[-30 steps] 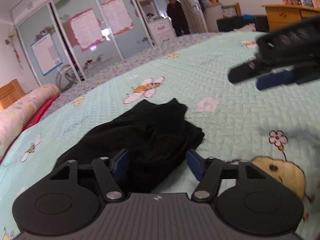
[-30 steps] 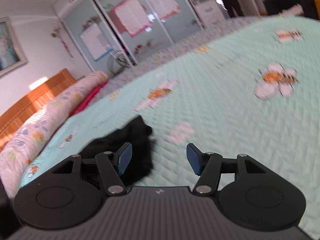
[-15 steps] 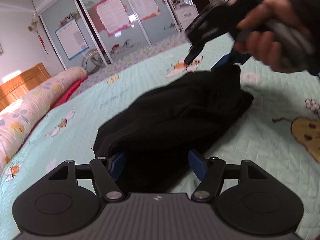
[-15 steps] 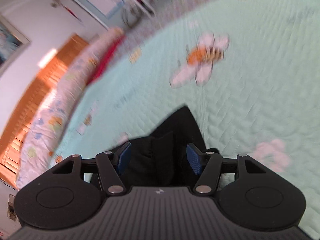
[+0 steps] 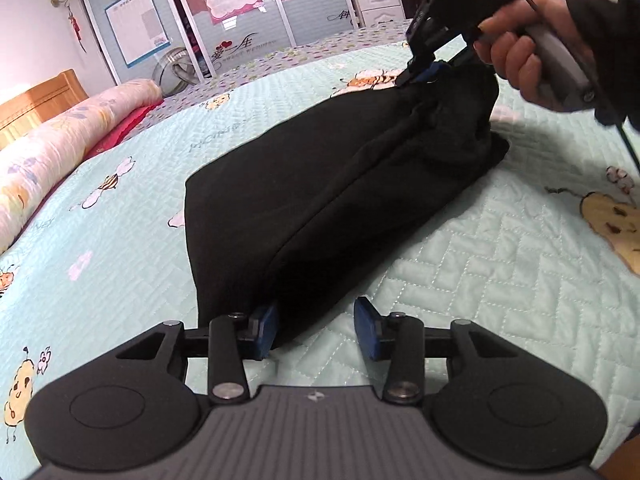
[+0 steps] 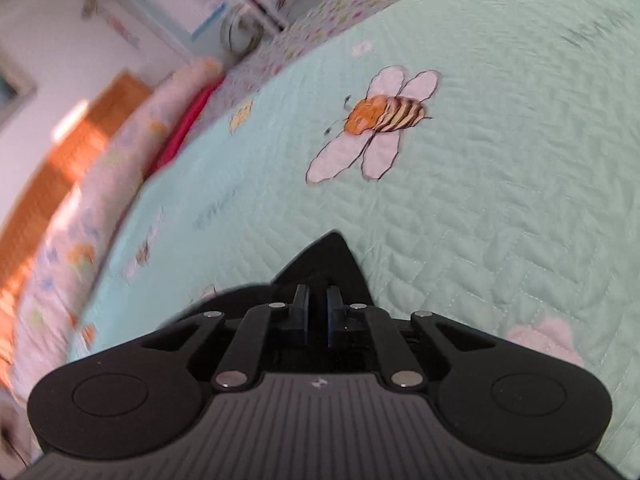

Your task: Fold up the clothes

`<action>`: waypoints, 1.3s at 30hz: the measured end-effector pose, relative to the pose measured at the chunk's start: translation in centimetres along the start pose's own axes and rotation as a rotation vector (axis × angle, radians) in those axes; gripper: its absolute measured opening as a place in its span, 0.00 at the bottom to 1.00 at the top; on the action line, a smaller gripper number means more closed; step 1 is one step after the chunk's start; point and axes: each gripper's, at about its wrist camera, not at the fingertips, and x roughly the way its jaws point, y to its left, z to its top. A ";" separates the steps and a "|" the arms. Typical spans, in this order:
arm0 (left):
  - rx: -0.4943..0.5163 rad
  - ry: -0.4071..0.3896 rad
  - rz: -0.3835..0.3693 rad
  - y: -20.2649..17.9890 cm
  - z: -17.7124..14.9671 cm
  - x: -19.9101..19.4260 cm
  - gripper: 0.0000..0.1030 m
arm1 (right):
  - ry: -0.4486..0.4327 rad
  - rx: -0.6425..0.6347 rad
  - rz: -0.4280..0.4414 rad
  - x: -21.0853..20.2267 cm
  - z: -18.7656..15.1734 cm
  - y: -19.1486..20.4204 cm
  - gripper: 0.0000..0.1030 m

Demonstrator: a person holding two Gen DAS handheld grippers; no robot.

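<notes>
Because it drapes in long soft creases and sags between its two ends, the black garment [image 5: 320, 184] is judged light, limp and non-slippery, with nothing stiff to keep its shape. It is spread across the middle of the left wrist frame on the mint quilted bedspread [image 5: 500, 264], its far end raised toward the upper right. That raised end is pinched by the right gripper [image 5: 424, 70], whose blue pads are pressed together on a dark peak of cloth at bottom centre of the right wrist view. The near end lies between the spread fingers of the left gripper [image 5: 316, 326], the left pad touching the fabric. A corner or hem would be the soundest place to take hold.
</notes>
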 end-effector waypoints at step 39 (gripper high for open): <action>-0.055 -0.082 0.001 2.1 0.6 -2.9 0.49 | -0.105 -0.052 -0.022 -4.2 -6.4 -2.3 0.21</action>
